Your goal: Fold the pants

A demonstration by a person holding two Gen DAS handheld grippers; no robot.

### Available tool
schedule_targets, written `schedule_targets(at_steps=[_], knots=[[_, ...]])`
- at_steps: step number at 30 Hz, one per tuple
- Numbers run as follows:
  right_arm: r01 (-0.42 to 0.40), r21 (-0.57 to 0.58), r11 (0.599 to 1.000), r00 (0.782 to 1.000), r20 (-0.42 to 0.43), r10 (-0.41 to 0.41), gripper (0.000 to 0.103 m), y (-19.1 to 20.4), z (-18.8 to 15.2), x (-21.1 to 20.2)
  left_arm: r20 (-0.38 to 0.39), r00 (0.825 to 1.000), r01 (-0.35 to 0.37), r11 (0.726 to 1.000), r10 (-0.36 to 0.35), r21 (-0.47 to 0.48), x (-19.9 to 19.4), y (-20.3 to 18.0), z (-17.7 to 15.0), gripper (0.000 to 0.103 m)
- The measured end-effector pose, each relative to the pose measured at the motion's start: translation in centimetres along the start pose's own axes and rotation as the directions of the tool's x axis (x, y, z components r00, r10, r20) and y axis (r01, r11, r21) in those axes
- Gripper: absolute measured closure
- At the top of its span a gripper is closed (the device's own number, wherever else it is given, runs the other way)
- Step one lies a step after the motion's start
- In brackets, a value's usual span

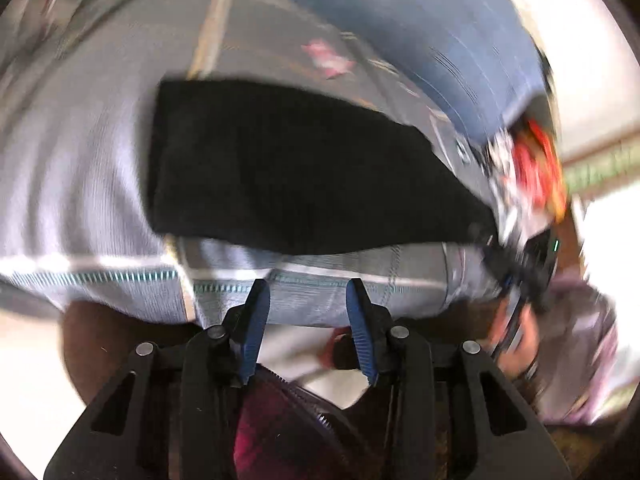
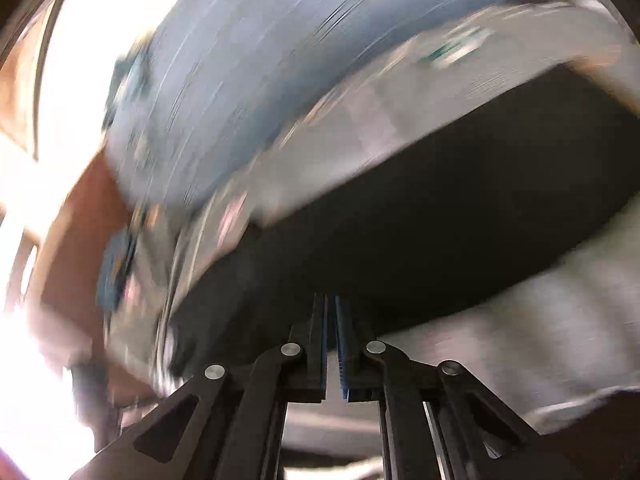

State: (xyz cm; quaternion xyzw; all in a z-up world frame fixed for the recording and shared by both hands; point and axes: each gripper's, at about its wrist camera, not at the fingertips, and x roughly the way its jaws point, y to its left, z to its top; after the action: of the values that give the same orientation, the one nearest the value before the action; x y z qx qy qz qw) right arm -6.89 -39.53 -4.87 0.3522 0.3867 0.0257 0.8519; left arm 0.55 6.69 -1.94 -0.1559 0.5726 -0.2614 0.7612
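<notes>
The black pants lie folded into a flat dark band on a grey bedspread. My left gripper is open and empty, its blue-padded fingers hovering over the bedspread's near edge, just short of the pants. In the right wrist view the pants stretch across the middle. My right gripper is shut, fingertips at the pants' near edge; whether cloth is pinched between them is hidden. Both views are motion-blurred.
A blue blanket or pillow lies beyond the pants, also in the right wrist view. The right hand and its gripper show at the pants' right end. Brown bed frame and bright floor lie below.
</notes>
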Motion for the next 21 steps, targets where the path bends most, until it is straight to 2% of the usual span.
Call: schedule_targets(at_steps=[1,2,3,6,8,9,11,12,15,18,21], knots=[[0.046,0.038,0.998,0.996,0.075,-0.049,0.096,-1.7,0.6,-1.7,0.007,1.000,-0.009,0.999,0.009,0.042,-0.2,-1.1,0.5,0.054],[0.088,0.074,0.993,0.987,0.131,-0.097,0.095,-3.1,0.9,-2.9,0.017,1.000,-0.013,0.997,0.012,0.076,-0.2,-2.2,1.1,0.043],[0.115,0.111,0.987,0.977,0.167,-0.133,0.094,-4.3,1.1,-3.8,0.029,1.000,-0.012,0.994,0.009,0.106,0.1,-3.5,2.0,0.037],[0.131,0.240,0.962,0.951,0.243,-0.190,0.084,-7.8,0.8,-5.7,0.005,1.000,0.012,0.988,-0.013,0.156,2.3,-6.4,4.5,0.036],[0.113,0.287,0.951,0.946,0.261,-0.191,0.072,-9.4,0.2,-5.9,-0.058,0.998,0.049,0.981,-0.039,0.189,5.1,-9.5,6.8,0.036],[0.109,0.304,0.946,0.944,0.266,-0.194,0.071,-10.0,-0.2,-5.8,-0.087,0.995,0.060,0.977,-0.043,0.204,6.5,-11.1,7.8,0.036],[0.089,0.321,0.943,0.946,0.269,-0.181,0.071,-10.7,-0.7,-5.2,-0.155,0.987,0.090,0.962,-0.050,0.259,9.5,-15.0,9.7,0.036],[0.053,0.324,0.944,0.939,0.305,-0.158,0.071,-11.0,-1.0,-5.2,-0.176,0.983,0.096,0.954,-0.046,0.284,10.7,-16.6,10.1,0.036],[0.025,0.302,0.953,0.930,0.344,-0.133,0.071,-11.3,-0.5,-4.7,-0.237,0.971,0.083,0.912,0.015,0.401,15.7,-23.2,11.7,0.036],[-0.031,0.299,0.954,0.921,0.380,-0.089,0.071,-11.8,0.3,-4.2,-0.285,0.957,0.085,0.879,0.060,0.470,19.9,-27.9,12.4,0.036],[-0.064,0.313,0.947,0.911,0.406,-0.073,0.073,-12.1,0.4,-4.0,-0.322,0.943,0.092,0.856,0.090,0.508,23.2,-31.3,12.7,0.036]])
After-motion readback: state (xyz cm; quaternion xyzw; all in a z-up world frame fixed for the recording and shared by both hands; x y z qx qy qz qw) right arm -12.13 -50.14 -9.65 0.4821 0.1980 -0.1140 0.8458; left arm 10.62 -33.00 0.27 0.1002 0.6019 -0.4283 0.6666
